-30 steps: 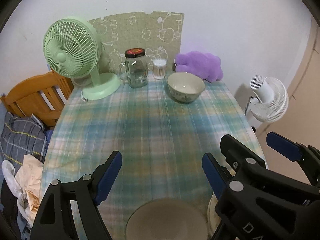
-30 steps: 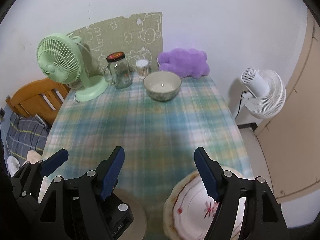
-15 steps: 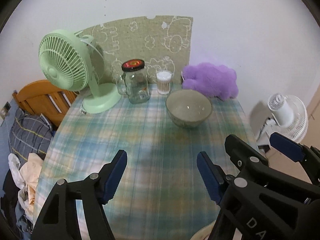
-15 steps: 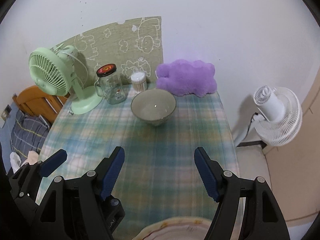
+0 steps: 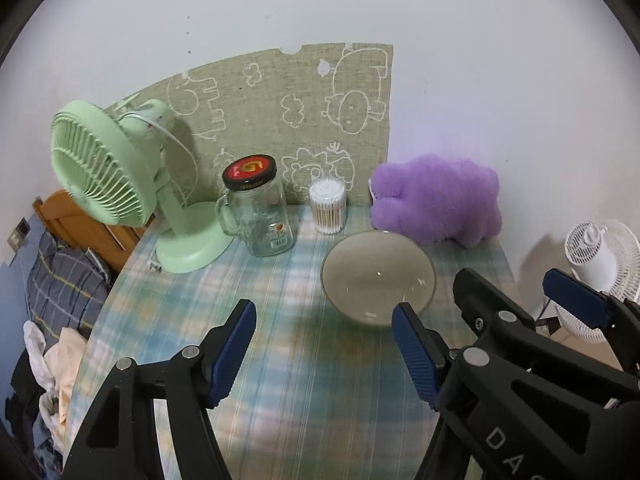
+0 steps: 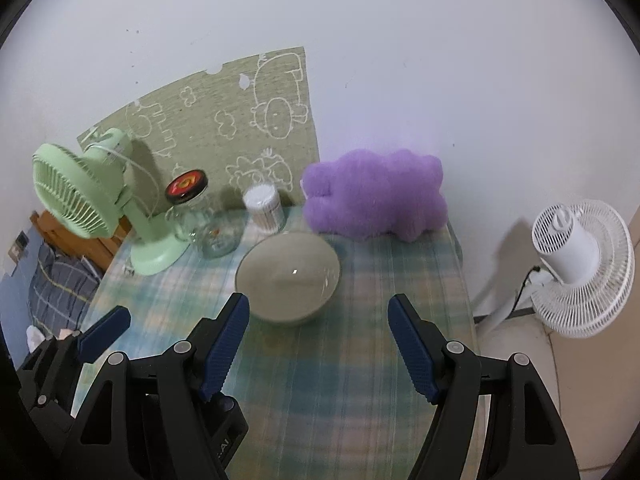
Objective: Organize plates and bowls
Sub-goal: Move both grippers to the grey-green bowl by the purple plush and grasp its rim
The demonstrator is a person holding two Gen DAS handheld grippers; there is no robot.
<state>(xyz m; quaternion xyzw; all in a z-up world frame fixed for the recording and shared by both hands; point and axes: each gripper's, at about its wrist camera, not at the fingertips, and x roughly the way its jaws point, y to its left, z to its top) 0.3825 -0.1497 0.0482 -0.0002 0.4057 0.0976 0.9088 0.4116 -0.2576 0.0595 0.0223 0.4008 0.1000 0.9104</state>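
A pale ceramic bowl (image 5: pixel 378 278) stands upright on the plaid tablecloth (image 5: pixel 304 380), toward the far right; it also shows in the right wrist view (image 6: pixel 288 280). My left gripper (image 5: pixel 324 350) is open and empty, just short of the bowl, whose near rim sits by the right fingertip. My right gripper (image 6: pixel 318 344) is open and empty, with the bowl just beyond its left fingertip. The right gripper also shows at the right edge of the left wrist view (image 5: pixel 520 304). No plates are in view now.
At the back stand a green desk fan (image 5: pixel 120 184), a glass jar with a black lid (image 5: pixel 260 208), a tub of cotton swabs (image 5: pixel 328 208) and a purple plush toy (image 5: pixel 436 200). A white floor fan (image 6: pixel 580 268) stands off the table's right edge. A wooden chair with clothes (image 5: pixel 60 264) is at the left.
Both grippers have moved forward over the table toward the bowl. The plates at the near edge have dropped out of view. Both grippers stay open.
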